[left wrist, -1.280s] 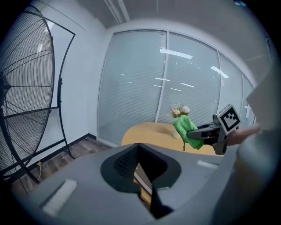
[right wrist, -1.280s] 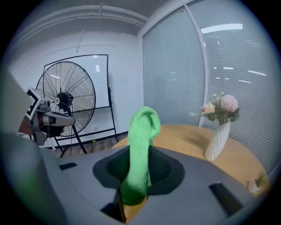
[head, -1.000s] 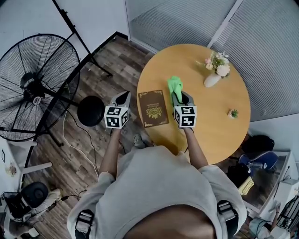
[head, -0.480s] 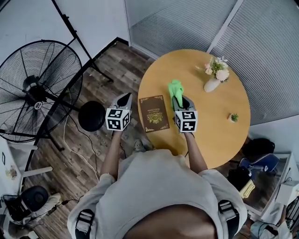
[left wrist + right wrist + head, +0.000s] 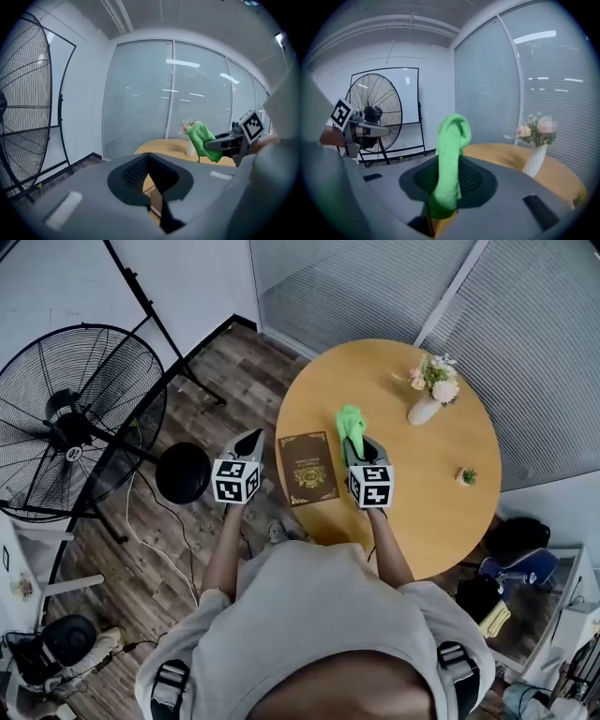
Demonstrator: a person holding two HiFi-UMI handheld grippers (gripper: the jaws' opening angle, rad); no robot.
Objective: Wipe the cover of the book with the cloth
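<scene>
We found the head view bright and evenly lit, the light soft and diffuse from above, with only weak shadows on the table (image 5: 422,474). Its wide lens bowed straight lines near the edges, stretching the fan (image 5: 80,423) near 9 o'clock. Both gripper views were round fisheye pictures with black corners and a hazy rim. In the left gripper view, ceiling lights glared as pale streaks on the glass wall (image 5: 140,93) toward 12 o'clock, and the foreground at 6 o'clock was soft. In the right gripper view the cloth (image 5: 450,159) looked sharp and vivid, and similar streaks lay at 2 o'clock.
</scene>
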